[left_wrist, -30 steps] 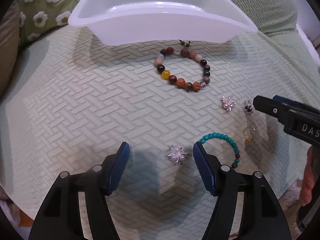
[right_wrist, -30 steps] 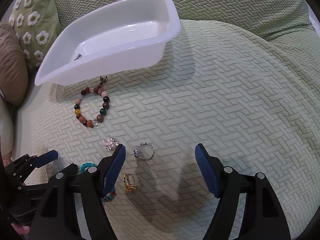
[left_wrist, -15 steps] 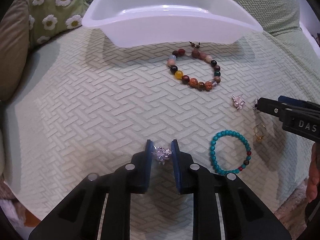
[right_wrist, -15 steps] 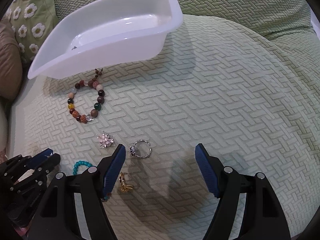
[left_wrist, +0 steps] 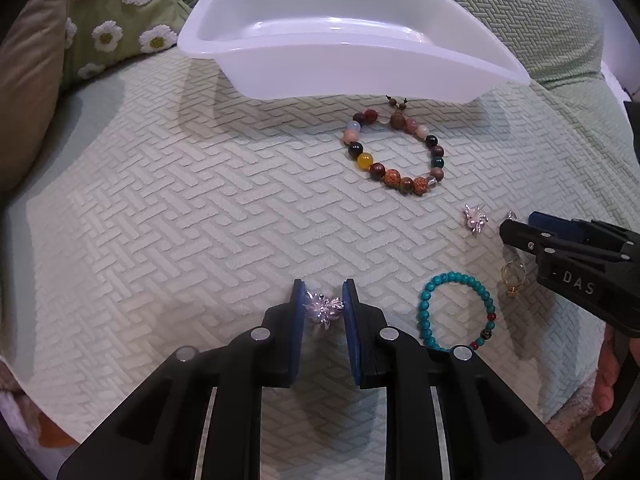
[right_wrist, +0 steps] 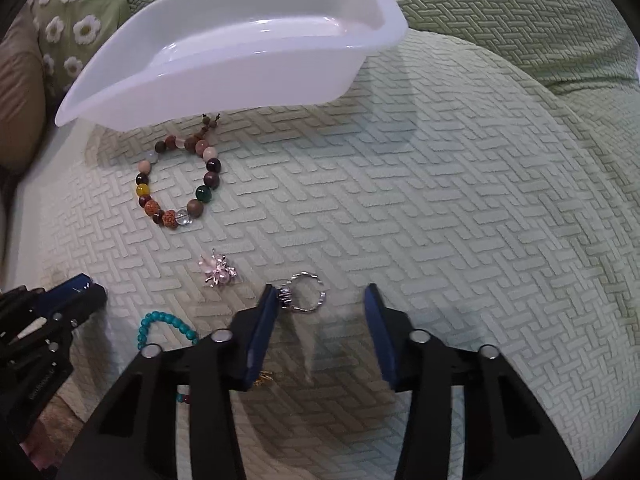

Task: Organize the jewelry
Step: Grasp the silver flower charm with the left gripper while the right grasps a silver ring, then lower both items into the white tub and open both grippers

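My left gripper point(left_wrist: 323, 307) is shut on a pink-and-silver flower brooch point(left_wrist: 323, 309) just above the green quilted cover. A white plastic tub point(left_wrist: 344, 40) stands at the back. A multicoloured bead bracelet point(left_wrist: 394, 146) lies in front of it. A turquoise bead bracelet point(left_wrist: 456, 312), a second pink brooch point(left_wrist: 475, 218) and a gold ring point(left_wrist: 513, 278) lie to the right. My right gripper point(right_wrist: 320, 312) is open, with a silver ring point(right_wrist: 306, 292) lying between its fingers, close to the left one.
A daisy-patterned cushion point(left_wrist: 116, 16) and a brown cushion point(left_wrist: 28, 92) lie at the back left. The cover's front edge drops off near the right gripper's body point(left_wrist: 580, 268). The second brooch also shows in the right wrist view point(right_wrist: 218, 270).
My left gripper closed on the brooch and has lifted it a little. My right gripper moved forward and lower, its fingers now standing either side of the silver ring.
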`<state>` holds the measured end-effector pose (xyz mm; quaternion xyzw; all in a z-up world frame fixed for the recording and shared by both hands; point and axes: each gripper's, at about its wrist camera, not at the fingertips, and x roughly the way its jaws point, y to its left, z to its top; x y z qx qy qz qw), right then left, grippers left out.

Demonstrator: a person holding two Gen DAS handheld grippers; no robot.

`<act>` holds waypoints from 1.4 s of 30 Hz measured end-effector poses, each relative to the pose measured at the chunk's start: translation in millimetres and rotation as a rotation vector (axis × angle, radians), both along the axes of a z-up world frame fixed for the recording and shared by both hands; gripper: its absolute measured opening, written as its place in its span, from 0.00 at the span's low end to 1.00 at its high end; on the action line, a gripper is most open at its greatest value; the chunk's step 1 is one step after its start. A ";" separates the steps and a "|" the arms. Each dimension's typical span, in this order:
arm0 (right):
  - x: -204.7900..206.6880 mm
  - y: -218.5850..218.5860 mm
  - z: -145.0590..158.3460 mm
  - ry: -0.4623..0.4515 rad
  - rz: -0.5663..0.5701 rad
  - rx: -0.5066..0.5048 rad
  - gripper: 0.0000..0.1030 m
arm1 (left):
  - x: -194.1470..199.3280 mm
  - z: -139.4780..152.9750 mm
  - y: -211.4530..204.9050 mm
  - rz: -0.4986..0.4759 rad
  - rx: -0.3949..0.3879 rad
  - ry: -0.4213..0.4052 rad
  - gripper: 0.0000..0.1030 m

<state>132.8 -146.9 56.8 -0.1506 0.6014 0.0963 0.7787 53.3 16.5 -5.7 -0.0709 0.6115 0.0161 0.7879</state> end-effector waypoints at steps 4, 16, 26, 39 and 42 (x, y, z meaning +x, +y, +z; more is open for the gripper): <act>-4.5 -1.3 -0.4 -0.008 -0.015 0.012 0.23 | -0.7 1.9 1.3 0.004 -0.008 -0.001 0.17; -1.0 -25.1 71.1 -0.099 -0.040 0.236 0.10 | -3.1 51.6 17.8 -0.018 -0.111 -0.115 0.17; 97.5 26.7 101.0 -0.106 0.009 0.241 0.10 | 115.8 105.7 37.5 0.023 -0.052 -0.196 0.17; 163.6 64.2 16.5 0.014 0.046 0.083 0.10 | 195.6 15.2 53.3 0.033 -0.001 -0.022 0.17; 161.6 67.6 12.1 0.015 0.057 0.068 0.10 | 197.1 10.5 47.5 0.032 0.010 -0.014 0.17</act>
